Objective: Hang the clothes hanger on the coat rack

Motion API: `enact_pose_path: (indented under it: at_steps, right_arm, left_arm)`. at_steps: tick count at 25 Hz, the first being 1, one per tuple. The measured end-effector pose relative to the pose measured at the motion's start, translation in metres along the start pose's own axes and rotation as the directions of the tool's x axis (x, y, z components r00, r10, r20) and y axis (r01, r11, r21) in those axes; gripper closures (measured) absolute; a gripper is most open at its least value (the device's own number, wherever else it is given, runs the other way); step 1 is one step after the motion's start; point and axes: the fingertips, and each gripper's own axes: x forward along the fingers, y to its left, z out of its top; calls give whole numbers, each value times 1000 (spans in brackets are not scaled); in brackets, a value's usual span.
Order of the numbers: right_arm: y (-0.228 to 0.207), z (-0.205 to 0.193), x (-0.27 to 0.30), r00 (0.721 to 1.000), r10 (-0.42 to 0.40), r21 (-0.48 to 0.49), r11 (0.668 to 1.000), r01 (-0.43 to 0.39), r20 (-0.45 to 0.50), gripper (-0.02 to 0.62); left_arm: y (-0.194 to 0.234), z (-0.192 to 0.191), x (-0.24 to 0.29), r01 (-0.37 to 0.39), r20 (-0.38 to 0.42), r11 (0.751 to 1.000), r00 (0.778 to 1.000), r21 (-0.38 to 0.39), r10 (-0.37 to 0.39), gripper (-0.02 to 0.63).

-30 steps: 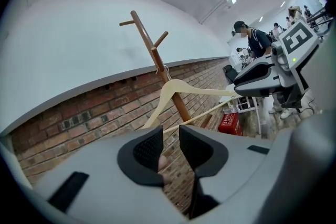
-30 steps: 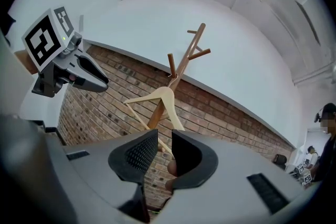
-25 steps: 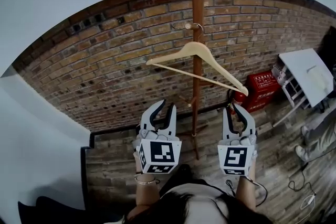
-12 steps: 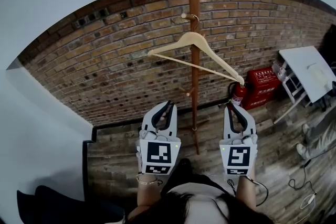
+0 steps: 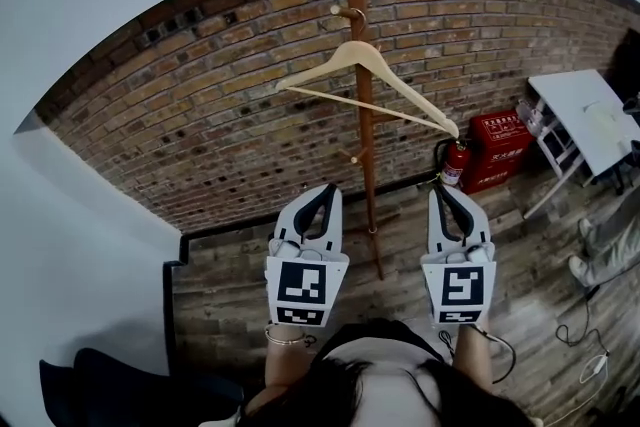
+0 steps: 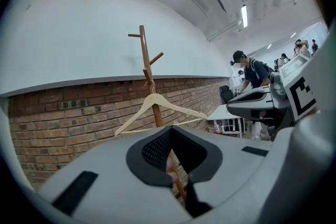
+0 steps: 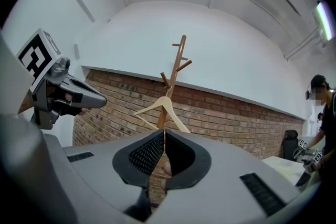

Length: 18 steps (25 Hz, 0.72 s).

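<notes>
The pale wooden clothes hanger (image 5: 315,67) hangs by its hook from a peg of the brown wooden coat rack (image 5: 366,175), which stands before the brick wall. In the left gripper view the hanger (image 6: 154,98) and rack (image 6: 144,55) stand ahead, beyond the jaws. My left gripper (image 5: 327,187) is held level to the left of the pole, shut and empty. To the right of the pole my right gripper (image 5: 443,187) is shut too, with nothing in it. Both are well short of the hanger (image 7: 165,102).
A red fire extinguisher (image 5: 455,170) and a red box (image 5: 497,163) stand at the wall's foot to the right. A white table (image 5: 585,125) is further right, with cables on the wooden floor. A person (image 6: 252,73) stands by a table at the right.
The left jaws have gone from open to shut. Both grippers have drawn back from the rack. The hanger stays on its peg.
</notes>
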Motion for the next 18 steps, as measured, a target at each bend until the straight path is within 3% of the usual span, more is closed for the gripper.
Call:
enact_pose_path:
  at_steps: [6, 11, 18]
  right_arm:
    - [11, 4, -10, 1000, 4, 31, 1000, -5, 12, 556]
    - [28, 3, -23, 1000, -2, 66, 998, 2, -8, 557]
    - [58, -1, -49, 1000, 11, 143, 990, -7, -22, 557]
  left_arm:
    - [-3, -1, -14, 3, 19, 1000, 1000, -28, -2, 595]
    - [3, -7, -36, -7, 37, 992, 999, -129, 12, 595]
    - [1, -21, -72, -5, 41, 980, 999, -201, 14, 595]
